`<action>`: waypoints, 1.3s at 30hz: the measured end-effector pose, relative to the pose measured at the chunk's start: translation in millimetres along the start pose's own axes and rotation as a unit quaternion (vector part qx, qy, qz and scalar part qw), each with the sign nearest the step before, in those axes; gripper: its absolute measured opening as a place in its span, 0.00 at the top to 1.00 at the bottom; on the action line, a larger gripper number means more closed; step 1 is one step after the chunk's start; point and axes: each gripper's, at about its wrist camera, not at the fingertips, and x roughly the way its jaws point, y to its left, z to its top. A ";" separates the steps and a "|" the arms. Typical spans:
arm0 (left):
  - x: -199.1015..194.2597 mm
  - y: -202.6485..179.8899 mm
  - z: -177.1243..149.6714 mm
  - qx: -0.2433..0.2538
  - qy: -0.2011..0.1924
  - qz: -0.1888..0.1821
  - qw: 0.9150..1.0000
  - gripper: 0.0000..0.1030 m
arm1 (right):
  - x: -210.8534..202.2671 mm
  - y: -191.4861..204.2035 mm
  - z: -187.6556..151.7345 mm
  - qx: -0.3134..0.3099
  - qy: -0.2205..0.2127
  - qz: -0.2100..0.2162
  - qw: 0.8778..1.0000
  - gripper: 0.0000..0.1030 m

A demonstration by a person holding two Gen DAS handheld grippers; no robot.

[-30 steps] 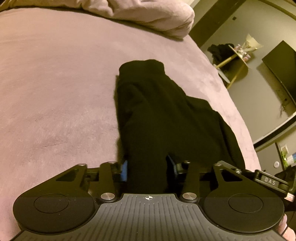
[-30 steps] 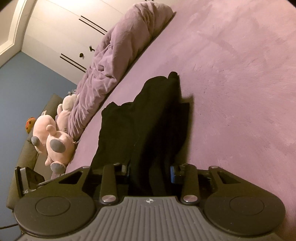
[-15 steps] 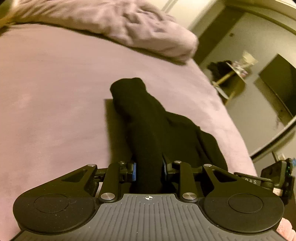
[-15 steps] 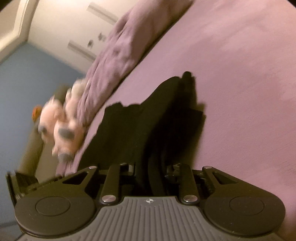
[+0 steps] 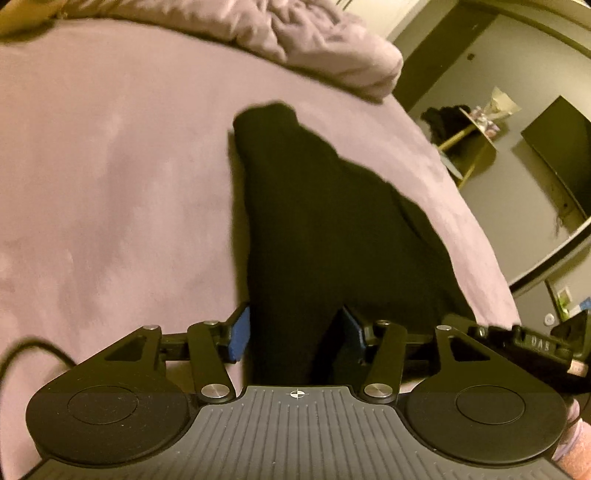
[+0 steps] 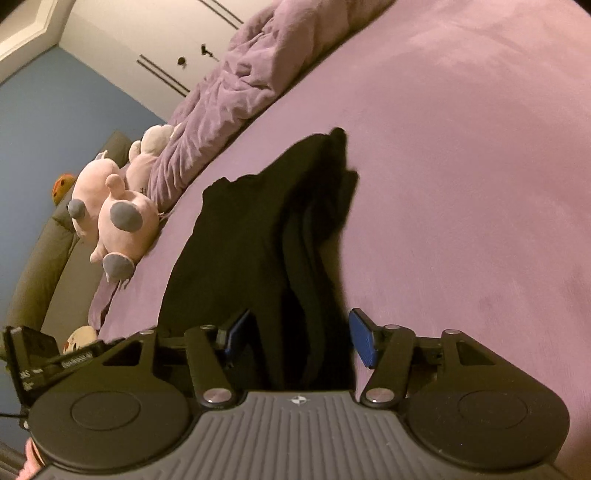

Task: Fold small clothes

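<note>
Garment: a black garment [image 5: 325,229] lies bunched on the purple bed [image 5: 110,184], running from between my fingers away toward the far duvet [image 5: 295,33].
Left gripper [image 5: 295,332]: my jaws are opening; the cloth sits between the blue pads [image 5: 238,338], which look clear of it.
Right gripper [image 6: 299,338]: my jaws are opening too; the folds lie between the pads [image 6: 364,341], with a gap at the right one.
Left side, right view: pink plush toys [image 6: 110,218] beside the duvet.
Far right, left view: a dark screen [image 5: 557,151] on the wall.
</note>
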 end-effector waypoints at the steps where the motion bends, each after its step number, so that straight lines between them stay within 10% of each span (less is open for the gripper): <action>1: 1.5 -2.8 -2.3 0.014 -0.001 0.007 1.000 0.56 | 1.3 2.2 -1.1 0.003 0.000 0.001 1.000 0.52; 5: -7.5 -5.1 -2.6 0.026 -0.013 0.014 0.999 0.84 | 13.1 15.5 -5.6 0.012 0.013 -0.003 1.000 0.77; 9: -31.9 10.4 3.2 -0.024 -0.037 -0.029 0.999 0.86 | -0.9 7.1 -9.8 0.082 -0.003 0.066 0.994 0.80; 12: -27.6 15.8 -2.2 -0.025 -0.020 -0.008 0.999 0.85 | -0.2 13.1 -18.8 0.036 0.013 0.009 0.999 0.80; 16: -34.6 15.1 -6.1 -0.008 -0.034 0.047 0.998 0.57 | -5.1 27.3 -16.1 0.000 0.009 -0.046 0.999 0.69; 23: -32.7 -6.4 31.5 -0.010 -0.127 0.094 0.987 0.38 | -8.0 75.9 14.4 -0.100 -0.081 -0.162 0.978 0.63; 26: -4.0 -20.6 48.0 0.001 -0.146 0.108 0.983 0.33 | 17.7 94.8 27.5 -0.115 -0.095 -0.139 0.979 0.62; 39: 81.4 -19.9 53.5 0.038 -0.104 0.162 0.981 0.21 | 117.1 70.7 59.4 -0.203 -0.104 -0.208 0.951 0.74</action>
